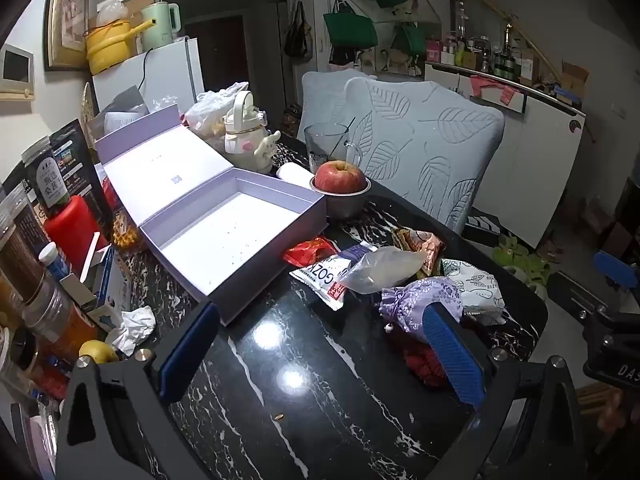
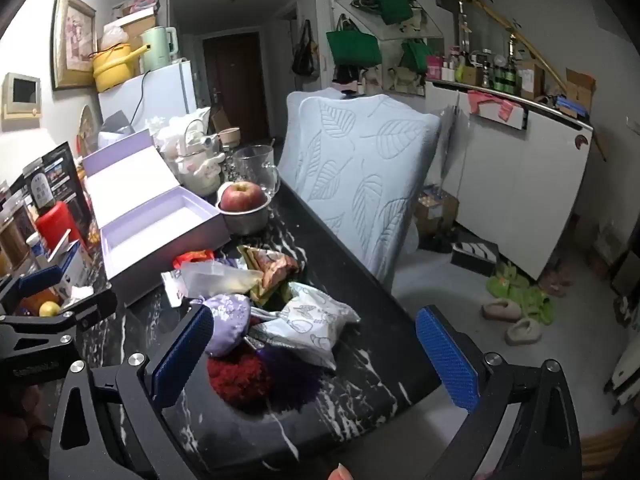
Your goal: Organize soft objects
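An open lilac box (image 1: 236, 236) (image 2: 160, 236) with a raised lid sits on the black marble table (image 1: 304, 384) (image 2: 360, 364). Beside it lies a heap of soft things: a lilac brocade pouch (image 1: 416, 300) (image 2: 226, 322), a white leaf-print sachet (image 1: 476, 284) (image 2: 316, 320), a red fluffy pompom (image 2: 236, 380) (image 1: 420, 356), a dark purple pompom (image 2: 292, 376), a clear plastic bag (image 1: 380, 266) (image 2: 220, 276) and snack packets (image 1: 324, 276). My left gripper (image 1: 320, 356) is open over bare table, left of the heap. My right gripper (image 2: 316, 360) is open just before the pompoms.
A steel bowl with an apple (image 1: 340, 178) (image 2: 244, 198), a glass mug (image 1: 332, 148), and a cream kettle-shaped bottle (image 1: 250, 136) stand behind the box. Bottles, cartons and a crumpled tissue (image 1: 134, 328) crowd the left side. A leaf-patterned chair back (image 1: 420, 148) (image 2: 360, 176) stands along the table's right edge.
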Available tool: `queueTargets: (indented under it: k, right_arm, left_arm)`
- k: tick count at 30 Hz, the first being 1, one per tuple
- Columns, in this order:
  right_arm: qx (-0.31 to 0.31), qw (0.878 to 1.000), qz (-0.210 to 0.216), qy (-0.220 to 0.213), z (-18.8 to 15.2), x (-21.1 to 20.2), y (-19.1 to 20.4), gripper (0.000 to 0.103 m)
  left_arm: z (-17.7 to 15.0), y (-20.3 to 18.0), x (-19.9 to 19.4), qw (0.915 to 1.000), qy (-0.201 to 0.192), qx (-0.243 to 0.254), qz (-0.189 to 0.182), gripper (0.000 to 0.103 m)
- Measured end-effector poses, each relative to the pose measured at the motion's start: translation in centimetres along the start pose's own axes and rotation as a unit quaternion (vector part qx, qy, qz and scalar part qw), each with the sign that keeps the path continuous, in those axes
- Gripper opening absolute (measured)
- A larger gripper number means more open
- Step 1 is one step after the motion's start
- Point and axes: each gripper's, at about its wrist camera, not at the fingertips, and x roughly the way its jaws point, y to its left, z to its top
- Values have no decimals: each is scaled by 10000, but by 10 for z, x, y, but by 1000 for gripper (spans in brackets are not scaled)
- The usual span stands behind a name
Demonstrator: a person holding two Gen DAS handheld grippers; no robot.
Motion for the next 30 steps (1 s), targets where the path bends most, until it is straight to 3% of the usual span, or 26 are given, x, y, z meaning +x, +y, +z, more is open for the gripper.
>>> queueTargets:
  k: [30]
  right_arm:
    - [-237, 9996, 152, -46, 6, 6, 11, 103]
  left_arm:
    - [3, 13, -4, 9995, -108, -275, -123, 103]
